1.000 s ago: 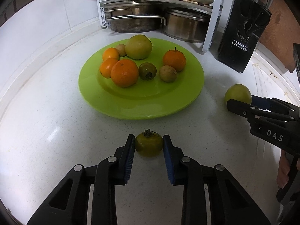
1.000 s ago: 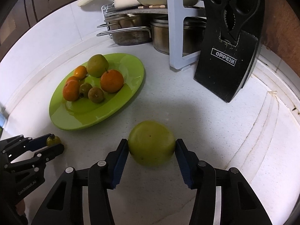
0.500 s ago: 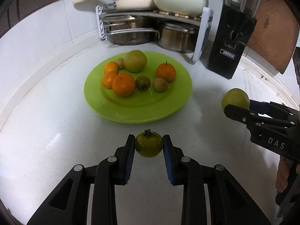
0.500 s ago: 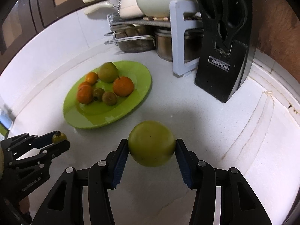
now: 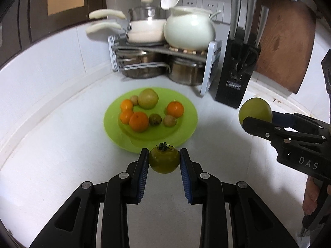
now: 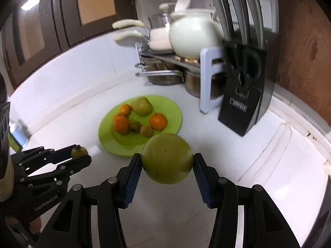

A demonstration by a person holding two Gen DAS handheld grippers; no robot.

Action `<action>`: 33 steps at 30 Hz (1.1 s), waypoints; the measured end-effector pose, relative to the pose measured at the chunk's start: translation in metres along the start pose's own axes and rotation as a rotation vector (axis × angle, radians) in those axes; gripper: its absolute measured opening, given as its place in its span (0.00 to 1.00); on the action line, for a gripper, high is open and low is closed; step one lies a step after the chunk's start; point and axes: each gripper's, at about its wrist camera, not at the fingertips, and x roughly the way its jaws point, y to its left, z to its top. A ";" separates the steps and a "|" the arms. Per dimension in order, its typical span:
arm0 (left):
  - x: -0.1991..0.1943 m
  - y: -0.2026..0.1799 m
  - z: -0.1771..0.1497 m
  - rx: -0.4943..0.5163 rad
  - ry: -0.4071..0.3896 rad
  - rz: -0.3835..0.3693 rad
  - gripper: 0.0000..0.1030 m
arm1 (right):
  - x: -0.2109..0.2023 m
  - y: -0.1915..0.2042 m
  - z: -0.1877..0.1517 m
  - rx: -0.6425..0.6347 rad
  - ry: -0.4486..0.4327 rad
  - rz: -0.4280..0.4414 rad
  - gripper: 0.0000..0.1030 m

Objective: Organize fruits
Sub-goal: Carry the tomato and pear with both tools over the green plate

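Observation:
My left gripper (image 5: 164,161) is shut on a small green tomato (image 5: 164,159) with a stem and holds it in the air, just short of the near rim of the green plate (image 5: 186,122). My right gripper (image 6: 167,161) is shut on a large green apple (image 6: 167,158), also lifted above the counter; it shows in the left wrist view (image 5: 254,109) to the right of the plate. The plate holds several oranges (image 5: 139,121), a green apple (image 5: 148,98) and small brownish fruits (image 5: 170,120). The left gripper with the tomato (image 6: 78,152) shows in the right wrist view.
A dish rack (image 5: 163,62) with white pots and steel pans stands behind the plate. A black knife block (image 5: 238,82) and a wooden cutting board (image 5: 287,47) stand at the back right. The white counter (image 5: 62,155) surrounds the plate.
Both grippers have risen off the counter with their fruit and pulled back, so the plate now looks farther away. The tomato and the apple stay clamped.

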 end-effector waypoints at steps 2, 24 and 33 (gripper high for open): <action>-0.008 0.001 0.004 0.002 -0.019 0.002 0.29 | -0.008 0.004 0.004 -0.009 -0.023 0.006 0.50; -0.041 0.016 0.044 0.060 -0.161 0.006 0.29 | -0.028 0.030 0.035 -0.041 -0.139 0.019 0.50; -0.029 0.027 0.063 0.058 -0.160 0.008 0.29 | -0.017 0.034 0.051 -0.040 -0.155 0.011 0.50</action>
